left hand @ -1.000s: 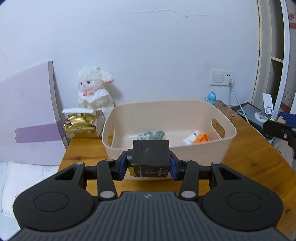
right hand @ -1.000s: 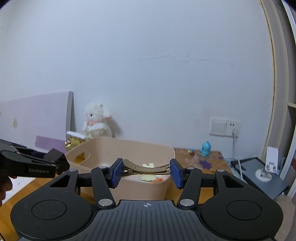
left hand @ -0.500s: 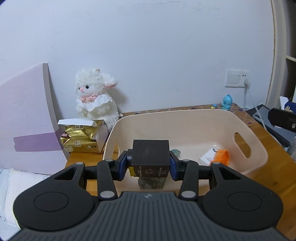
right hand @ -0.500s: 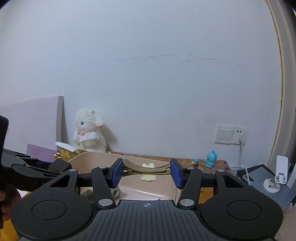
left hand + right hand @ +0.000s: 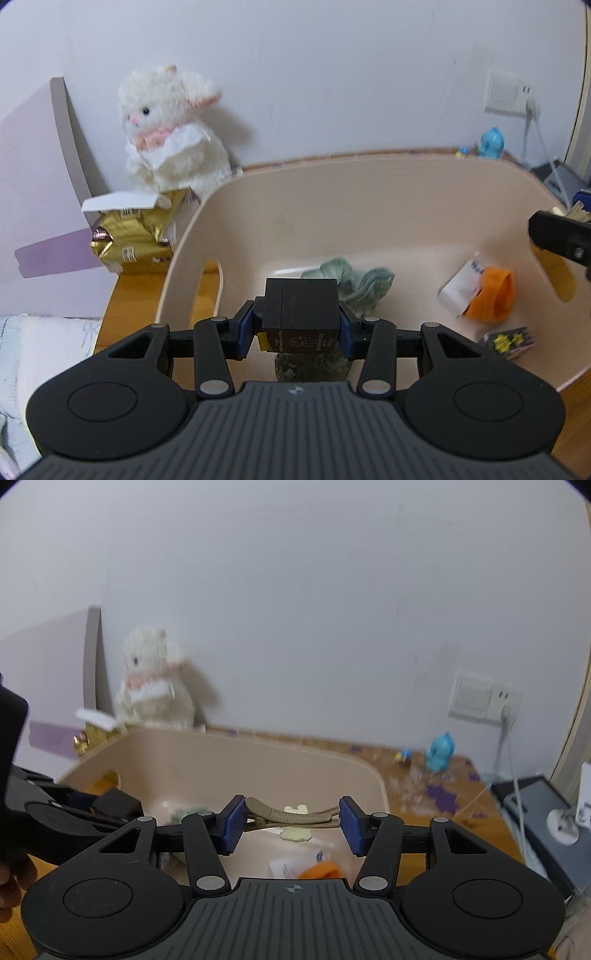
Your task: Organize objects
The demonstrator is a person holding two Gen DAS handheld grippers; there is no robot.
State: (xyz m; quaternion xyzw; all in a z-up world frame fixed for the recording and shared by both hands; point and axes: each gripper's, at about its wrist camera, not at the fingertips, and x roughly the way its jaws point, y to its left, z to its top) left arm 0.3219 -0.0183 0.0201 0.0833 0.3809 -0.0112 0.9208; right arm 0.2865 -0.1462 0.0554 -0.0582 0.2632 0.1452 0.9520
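Bin (image 5: pixel 369 192), beige plastic w/ handle cutouts, sits on wooden table (image 5: pixel 436 797) betw. both grippers. Left gripper (image 5: pixel 301 326) clamped on black box (image 5: pixel 301 308), held over bin's near-left part; green cloth (image 5: pixel 354 284), orange ring (image 5: pixel 493 295) lie inside. Right gripper (image 5: pixel 291 821) clamped on tan hair clip (image 5: pixel 291 814) over bin's right half.

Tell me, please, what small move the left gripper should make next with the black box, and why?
Probably open and let the black box drop. The left gripper holds it over the inside of the beige bin, past the near rim, above the green cloth and clear of the orange band, so it should land inside.
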